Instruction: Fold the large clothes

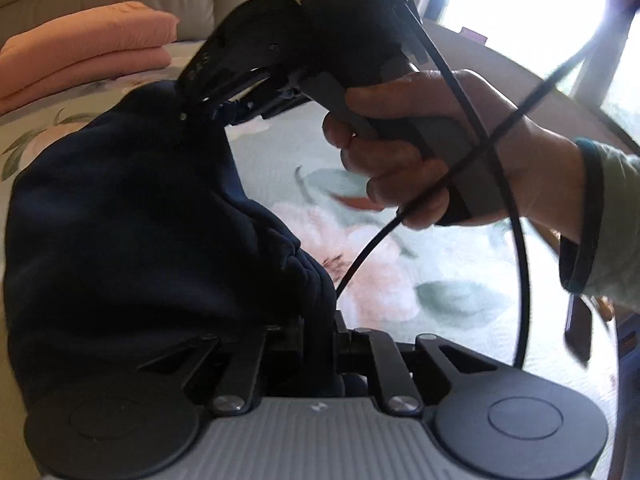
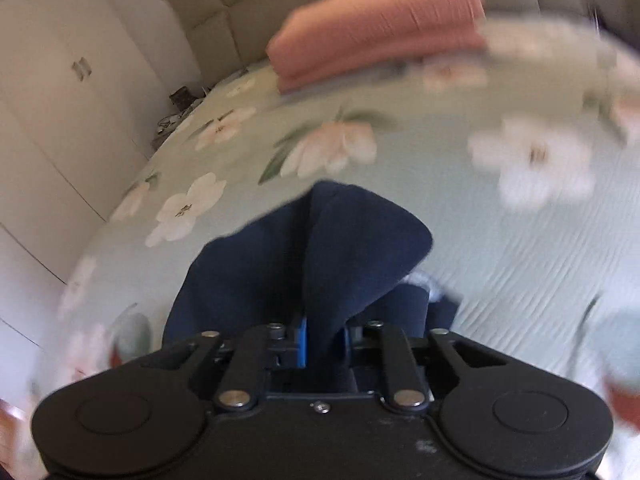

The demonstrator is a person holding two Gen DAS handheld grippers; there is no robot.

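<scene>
Dark navy garment (image 1: 128,208) held bunched above a flowered bedspread (image 1: 400,280), near the middle of the bed, gathered at two points. Left gripper (image 1: 316,332) clenched on a thick wad of folds at the near edge of the cloth. Right gripper (image 2: 324,340) pinched on a narrow ridge of fabric between blue pads (image 2: 303,340), with the person's hand (image 1: 420,148) wrapped round its handle. Judged soft, limp and fairly heavy for cloth, likely to sag and slide between the grips; best taken at hems or corners, well apart. Folded pink blanket (image 2: 380,20) at the far end.
</scene>
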